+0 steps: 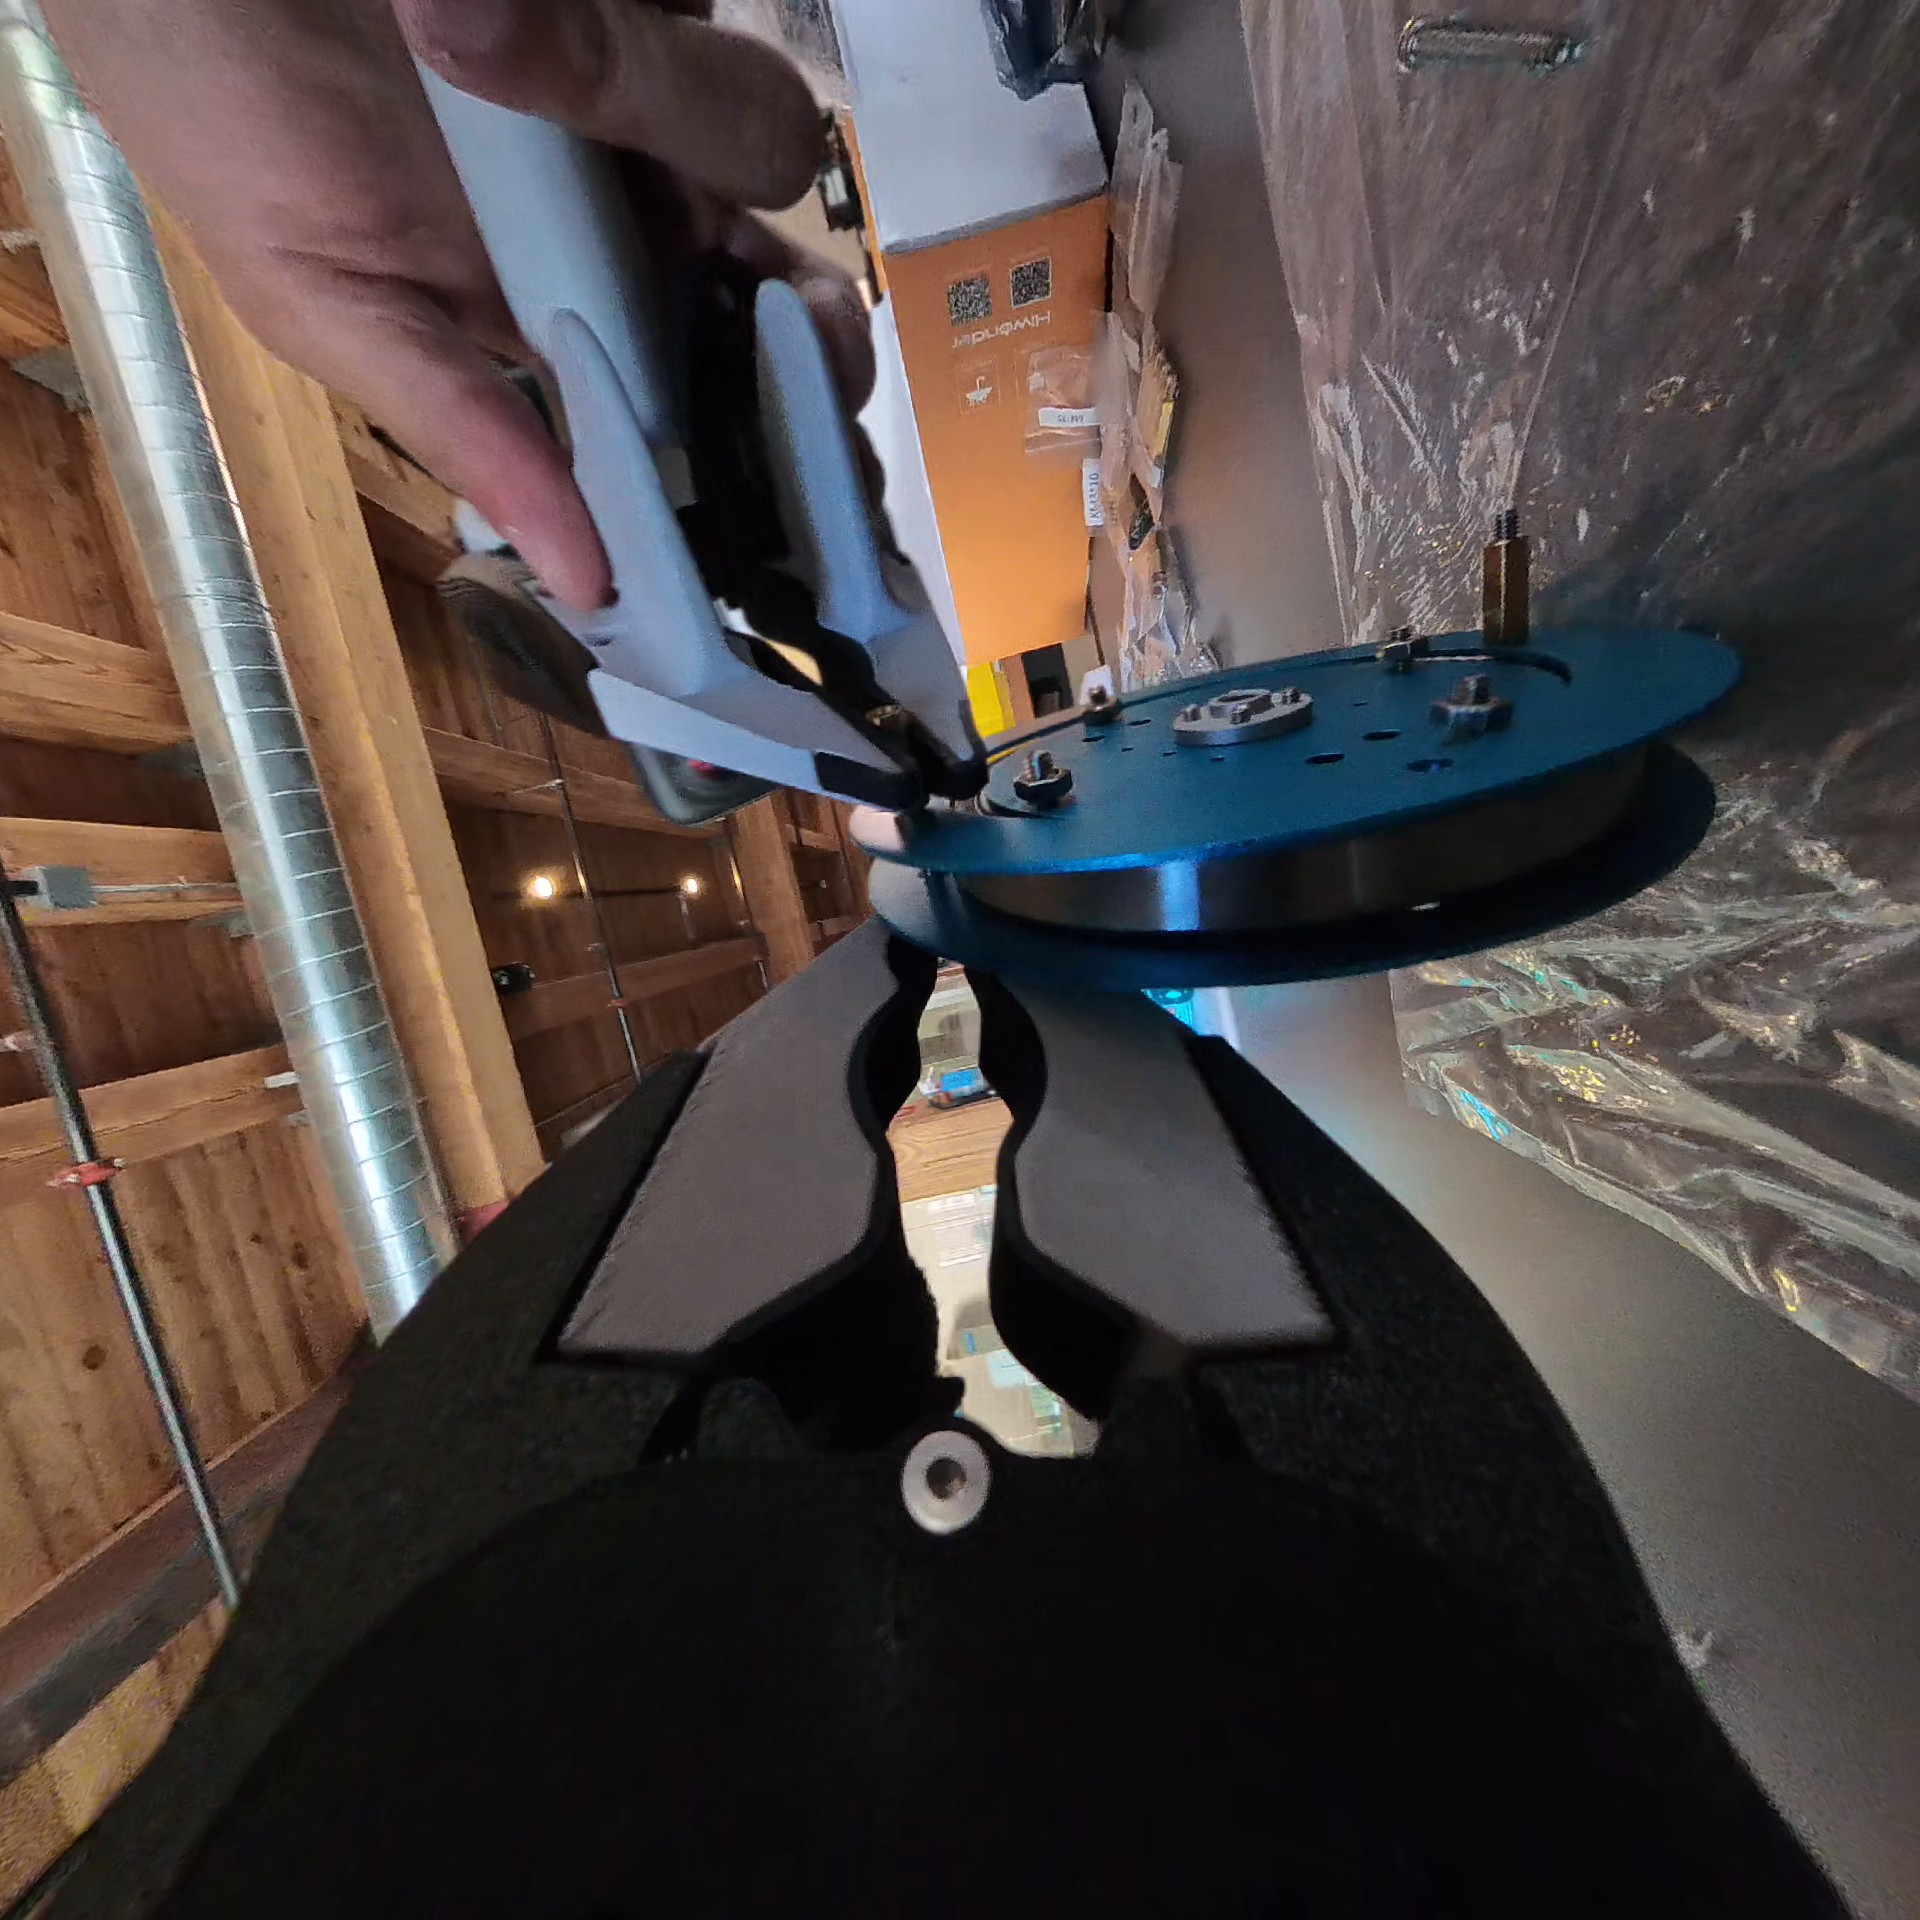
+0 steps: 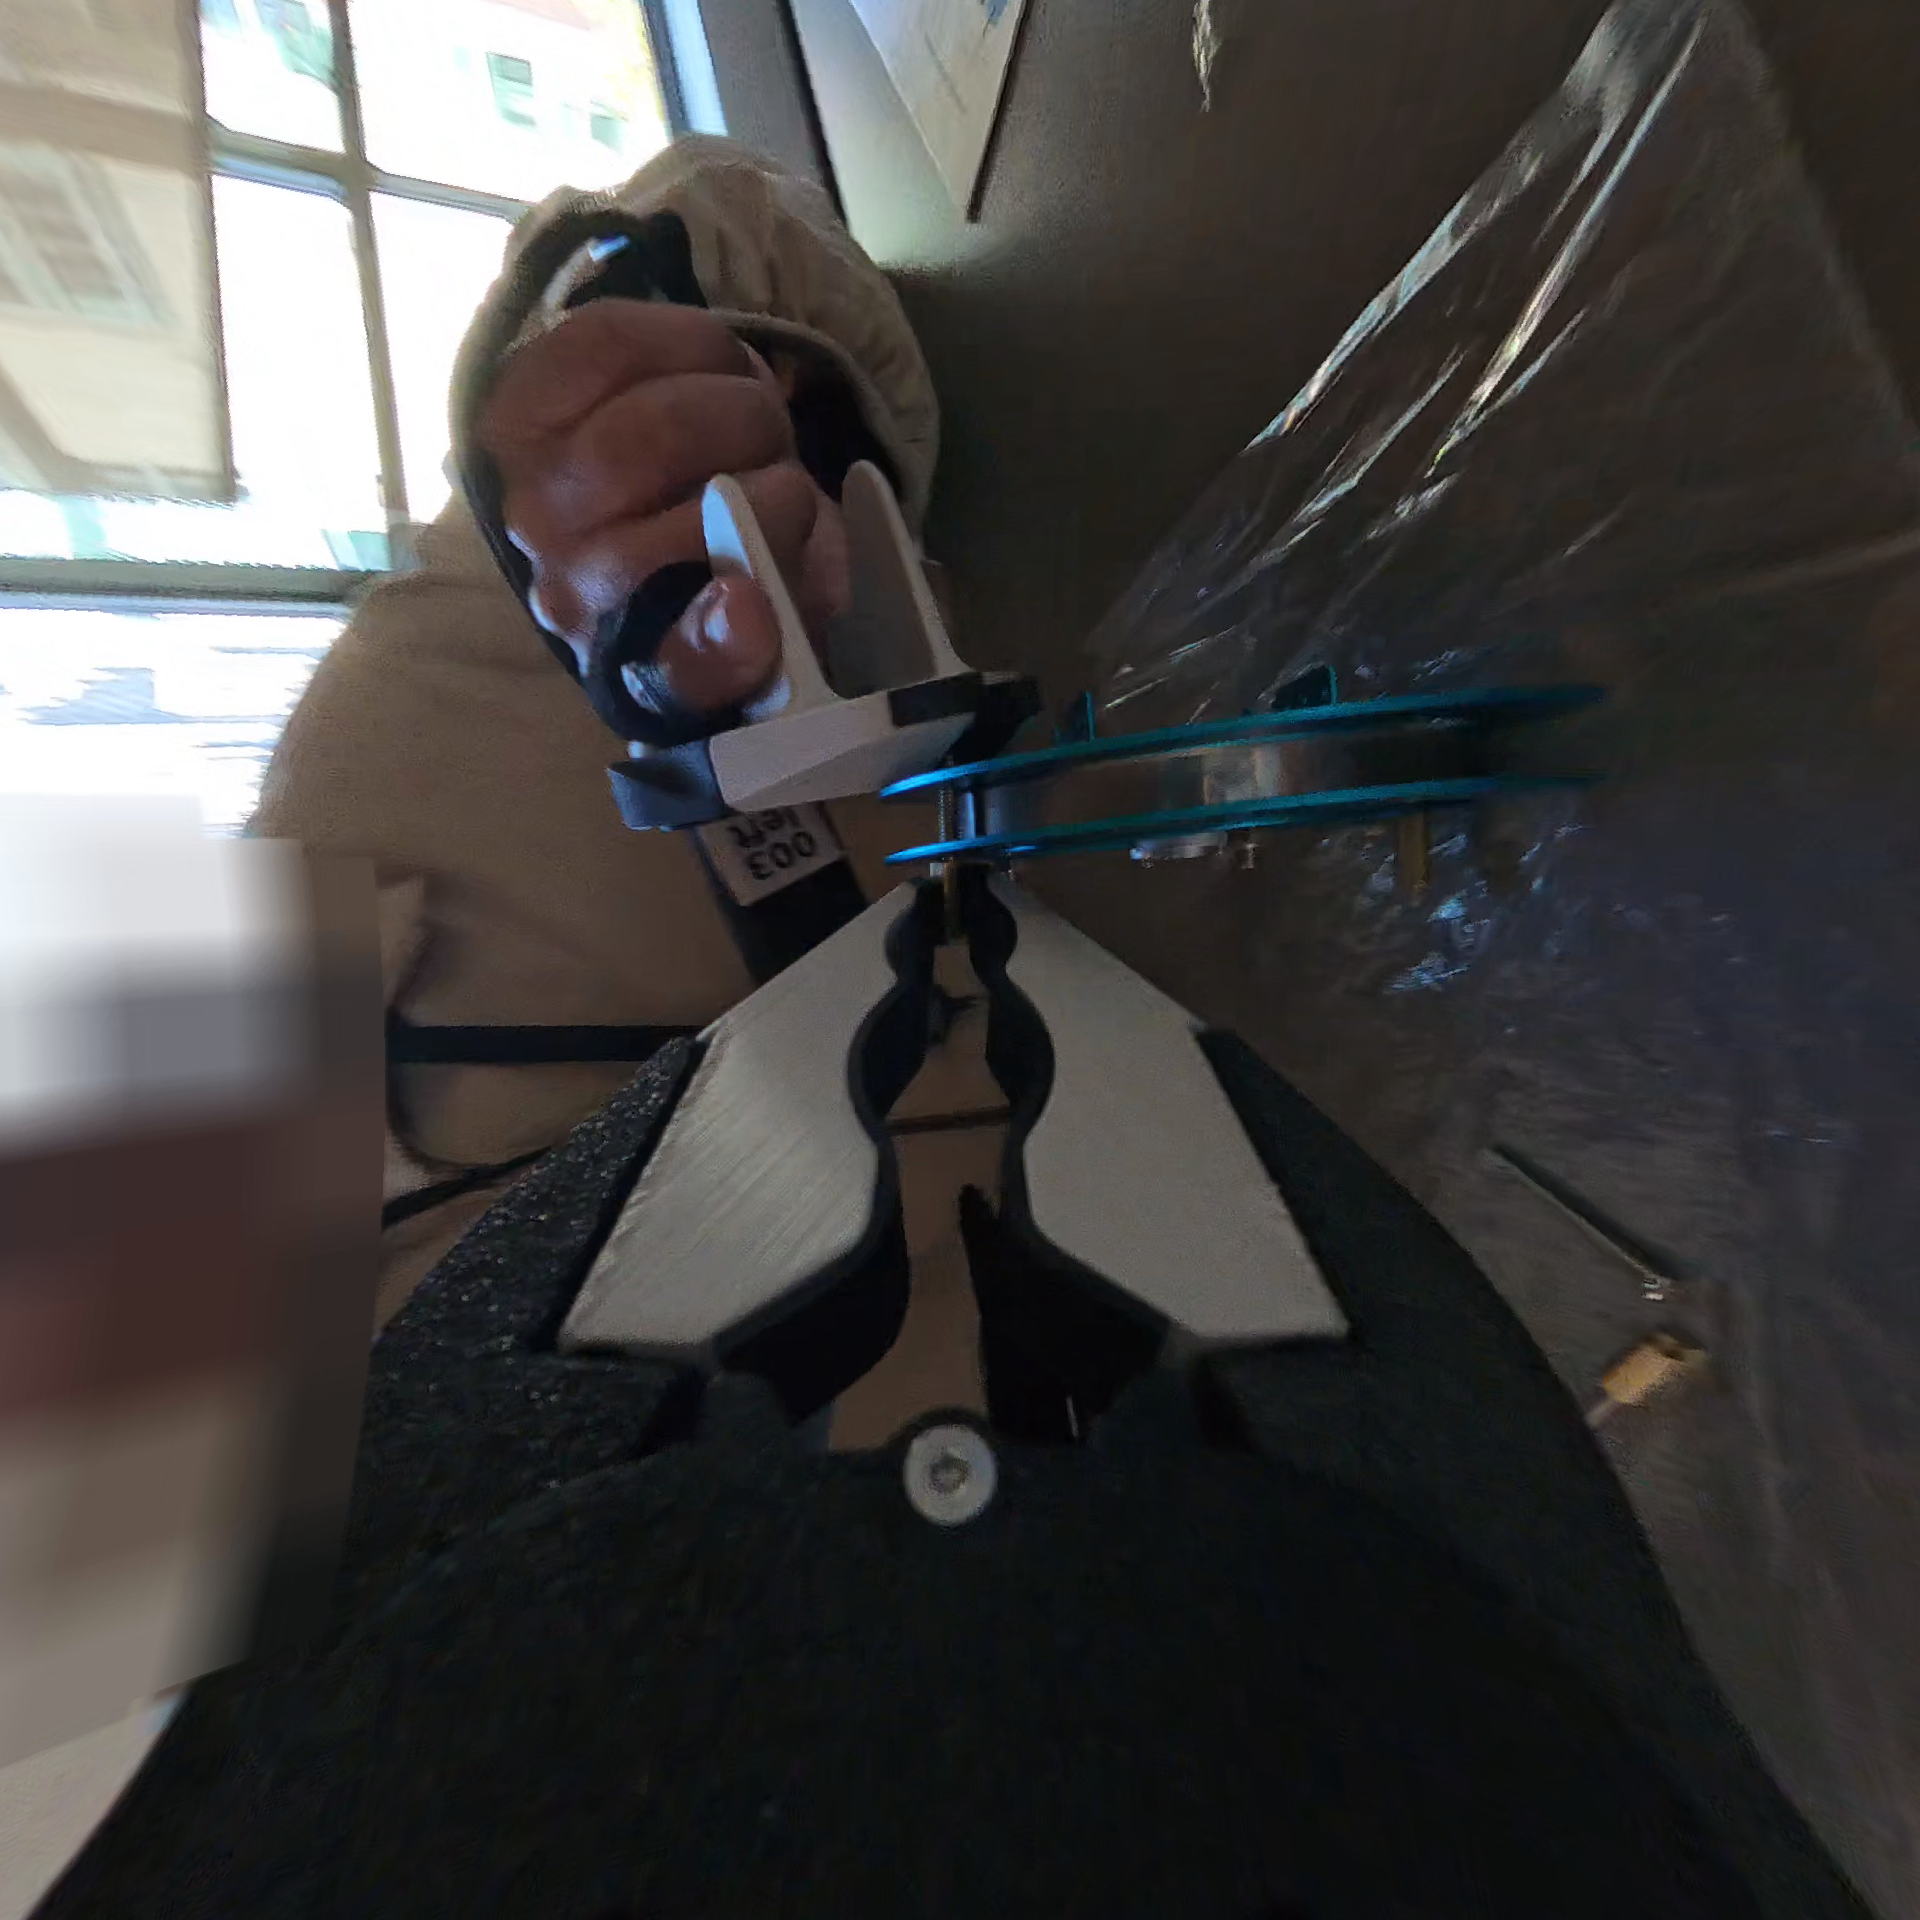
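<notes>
Left gripper [image 1: 940,961] is clamped on the rim of the blue disc stack [image 1: 1351,727] at about 9 o'clock. Right gripper [image 2: 951,909] has its tips pinched on a small brass standoff [image 2: 951,902] under the lower disc. Crinkly plastic sheet [image 1: 1662,987] covers the worktop [image 1: 1714,1455].

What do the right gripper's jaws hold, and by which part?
The right gripper pinches a small brass standoff across its shaft, at the blue disc assembly rim.
</notes>
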The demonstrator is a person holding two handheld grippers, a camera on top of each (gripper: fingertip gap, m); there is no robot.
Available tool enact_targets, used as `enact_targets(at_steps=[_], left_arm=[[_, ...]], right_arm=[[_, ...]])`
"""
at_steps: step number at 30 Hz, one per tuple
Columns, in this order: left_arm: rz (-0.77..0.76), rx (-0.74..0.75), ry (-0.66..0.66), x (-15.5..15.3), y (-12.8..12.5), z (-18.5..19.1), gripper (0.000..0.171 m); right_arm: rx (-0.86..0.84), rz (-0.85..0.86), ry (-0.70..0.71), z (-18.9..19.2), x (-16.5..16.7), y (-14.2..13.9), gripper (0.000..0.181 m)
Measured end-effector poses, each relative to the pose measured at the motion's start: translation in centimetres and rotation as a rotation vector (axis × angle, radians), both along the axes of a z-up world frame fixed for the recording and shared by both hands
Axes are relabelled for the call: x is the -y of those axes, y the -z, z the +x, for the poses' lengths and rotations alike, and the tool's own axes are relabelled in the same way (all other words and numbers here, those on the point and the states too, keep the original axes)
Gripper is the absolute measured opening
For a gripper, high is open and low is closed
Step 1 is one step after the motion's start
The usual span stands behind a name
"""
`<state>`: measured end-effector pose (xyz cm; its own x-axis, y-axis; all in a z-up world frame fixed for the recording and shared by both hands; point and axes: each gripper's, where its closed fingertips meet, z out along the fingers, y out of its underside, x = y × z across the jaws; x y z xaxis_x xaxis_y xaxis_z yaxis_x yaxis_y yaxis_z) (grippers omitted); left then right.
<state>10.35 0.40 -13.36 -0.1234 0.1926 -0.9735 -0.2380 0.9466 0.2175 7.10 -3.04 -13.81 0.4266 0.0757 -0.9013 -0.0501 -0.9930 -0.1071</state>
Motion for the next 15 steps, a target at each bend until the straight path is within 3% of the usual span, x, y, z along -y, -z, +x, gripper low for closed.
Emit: enact_targets(at_steps=[5,7,8,15], left_arm=[[-0.305,-0.223,-0.007,-0.1,0.6,0.0,0.002],[-0.421,-0.341,-0.047,-0.6,0.9,-0.2,0.003],[-0.477,-0.401,-0.070,-0.9,1.1,-0.4,0.002],[-0.806,-0.793,-0.099,-0.5,1.8,-1.9,0.003]], right_arm=[[0.371,0.307,-0.083,0.6,-0.5,0.5,0.006],[0.519,0.442,-0.084,0.7,-0.9,0.2,0.020],[0.626,0.510,-0.092,1.1,-1.1,0.3,0.028],[1.384,1.030,-0.087,3.4,-2.4,-0.2,0.028]])
